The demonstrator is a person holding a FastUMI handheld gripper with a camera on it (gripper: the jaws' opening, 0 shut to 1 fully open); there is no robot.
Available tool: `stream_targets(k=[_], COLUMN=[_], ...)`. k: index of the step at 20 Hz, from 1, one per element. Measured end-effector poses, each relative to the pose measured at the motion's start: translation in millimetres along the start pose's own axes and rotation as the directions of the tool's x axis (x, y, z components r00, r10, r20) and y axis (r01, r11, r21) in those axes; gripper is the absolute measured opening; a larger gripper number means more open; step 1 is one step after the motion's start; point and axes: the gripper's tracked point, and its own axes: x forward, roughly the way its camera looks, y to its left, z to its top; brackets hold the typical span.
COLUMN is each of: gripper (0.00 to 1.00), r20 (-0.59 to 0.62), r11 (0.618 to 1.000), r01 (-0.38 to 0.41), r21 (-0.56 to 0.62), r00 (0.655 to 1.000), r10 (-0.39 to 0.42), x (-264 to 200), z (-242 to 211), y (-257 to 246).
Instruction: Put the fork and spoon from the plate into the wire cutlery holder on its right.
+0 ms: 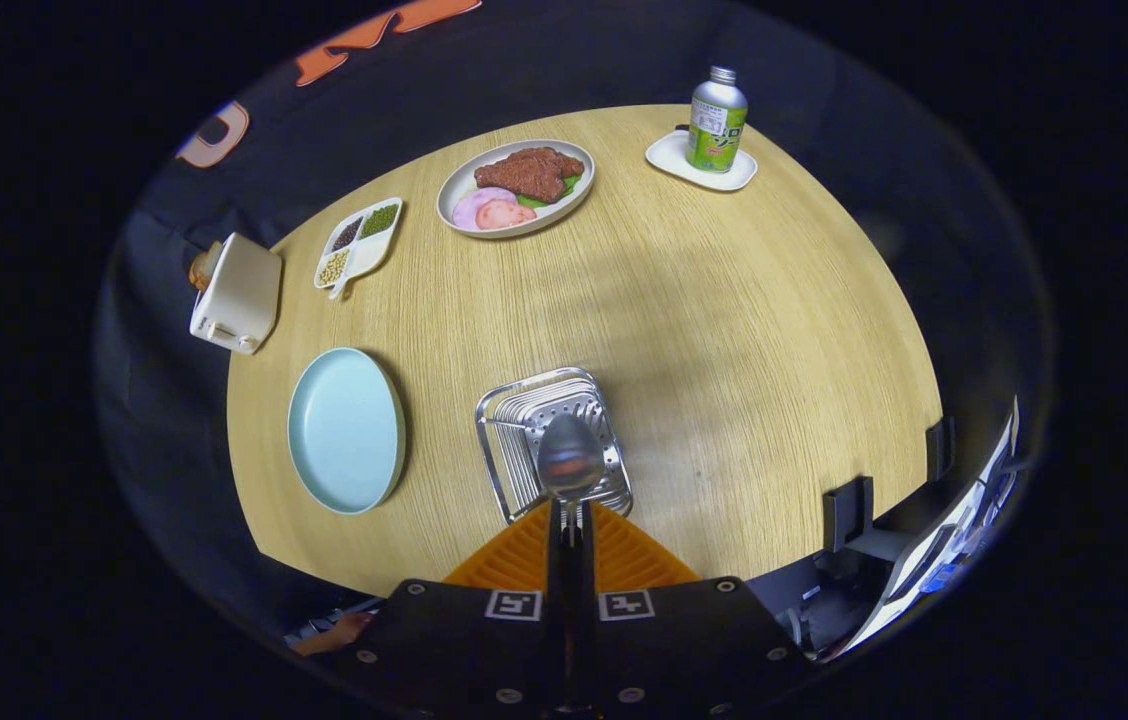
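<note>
While the gripper [570, 525] hangs above the round wooden table [744, 330], its two fingers are drawn almost together and pinch the handle of a spoon [569, 462] between them. Both fingers press on the handle, and the bowl of the spoon sticks out just ahead of the tips, pointing forward. Right under the bowl lies the wire cutlery holder [524, 440], a shiny rectangular rack, so the spoon sits over its near half; whether the bowl touches the wires cannot be told. To the left of the holder, a little apart from it, lies a pale blue plate [344, 430] with nothing on it. No fork can be made out inside the holder. Farther off, beyond the fingers, a white plate of meat and ham [516, 186] stands near the far edge of the table, with a small divided dish of beans [358, 244] beside it to the left and a white toaster [237, 292] at the left edge. A metal bottle [717, 120] stands upright on a small white tray [700, 162] far off to the right.
</note>
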Motion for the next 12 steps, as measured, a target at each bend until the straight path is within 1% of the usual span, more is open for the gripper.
stream_targets(k=[2,4,5,7,9,10,12], gripper=[0.10,0.12,0.12,0.15,0.23,0.27,0.33], r20=[0.053,0.142,0.192,0.301,0.409,0.475,0.600], r11=[0.999,0.998,0.998,0.997,0.996,0.995,0.994], r01=[-0.037,-0.055,-0.057,-0.068,-0.083,-0.088,-0.096], r21=[0.009,0.006,-0.004,-0.022,-0.034,-0.040,-0.057], r00=[0.998,0.988,0.980,0.951,0.908,0.875,0.792], r10=[0.036,0.053,0.057,0.072,0.090,0.096,0.111], x=[-7.8,-21.6,-31.1,-51.9,-77.9,-93.8,-129.4], z=[13.4,34.9,46.3,71.5,95.5,110.1,138.4], y=[5.5,6.4,5.9,6.2,9.6,11.1,14.4])
